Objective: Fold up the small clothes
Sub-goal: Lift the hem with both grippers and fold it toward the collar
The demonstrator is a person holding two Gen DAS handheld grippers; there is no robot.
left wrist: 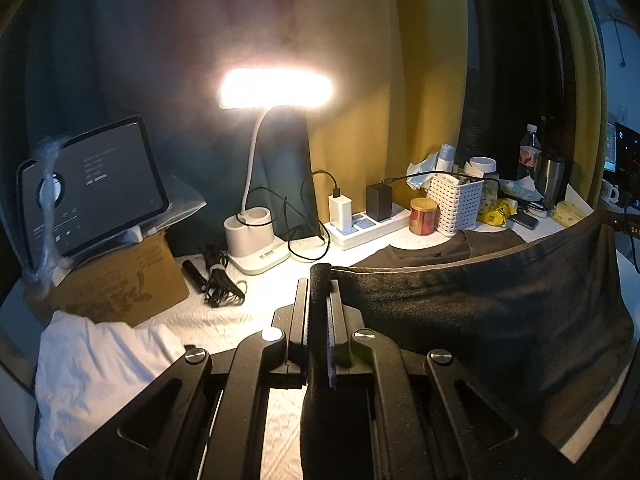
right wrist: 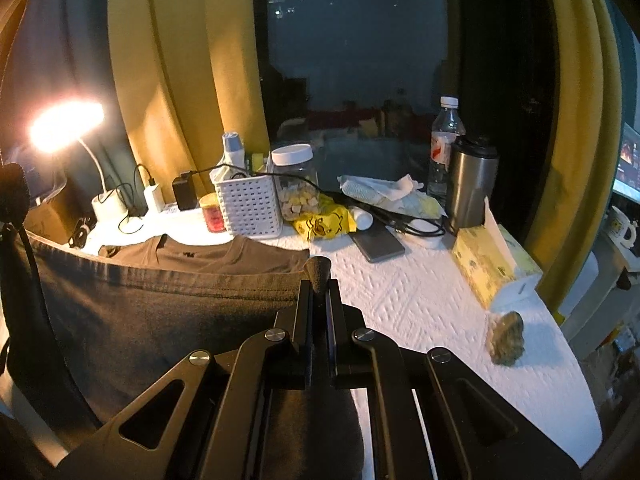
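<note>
Fingers pinched tight on both grippers: left gripper (left wrist: 319, 280) and right gripper (right wrist: 318, 280) each clamp 1 corner of the dark grey T-shirt (left wrist: 480, 312), hem lifted mid-frame, collar flat on the table (right wrist: 420, 292). Mid-fold; next, carry hem toward collar evenly.

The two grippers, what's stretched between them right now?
The dark grey garment, its hem pulled taut from the left gripper to the right gripper; both wrist views show it.

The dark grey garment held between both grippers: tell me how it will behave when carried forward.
The dark grey garment is probably floppy: it sags between the left hand-held gripper and right hand-held gripper. Likely light, since pinched corners hold it. It may drag over the white table cover.
</note>
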